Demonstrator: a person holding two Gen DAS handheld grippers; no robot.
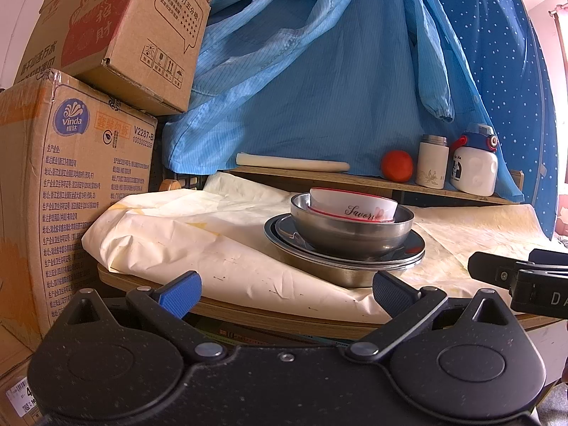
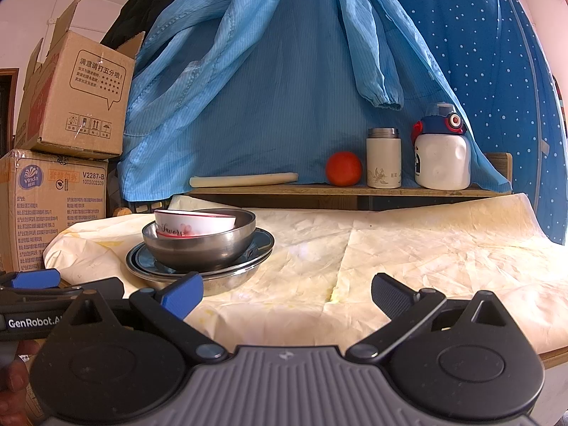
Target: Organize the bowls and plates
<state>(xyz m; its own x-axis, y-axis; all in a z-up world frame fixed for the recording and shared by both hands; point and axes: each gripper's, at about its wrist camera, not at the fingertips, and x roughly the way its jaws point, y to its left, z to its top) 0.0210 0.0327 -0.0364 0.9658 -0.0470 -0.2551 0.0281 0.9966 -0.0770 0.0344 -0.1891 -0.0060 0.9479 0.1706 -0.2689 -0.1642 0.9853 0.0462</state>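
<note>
A stack stands on the paper-covered table [image 1: 220, 248]: steel plates [image 1: 284, 239] at the bottom, a steel bowl [image 1: 351, 230] on them, and a white red-rimmed ceramic bowl [image 1: 351, 206] tilted inside it. The stack also shows in the right wrist view, with the plates [image 2: 262, 245], the steel bowl [image 2: 198, 245] and the ceramic bowl [image 2: 193, 225]. My left gripper [image 1: 285, 294] is open and empty, just short of the stack. My right gripper [image 2: 287, 294] is open and empty, to the right of the stack over bare paper. The left gripper [image 2: 33, 278] shows at the left edge of the right wrist view.
Cardboard boxes [image 1: 71, 177] are piled at the left. A low wooden shelf [image 2: 348, 191] behind the table holds a pale rolling pin [image 2: 245, 179], an orange fruit [image 2: 343, 168], a white flask [image 2: 383, 159] and a white bottle [image 2: 442, 156]. Blue garments [image 2: 284, 71] hang behind.
</note>
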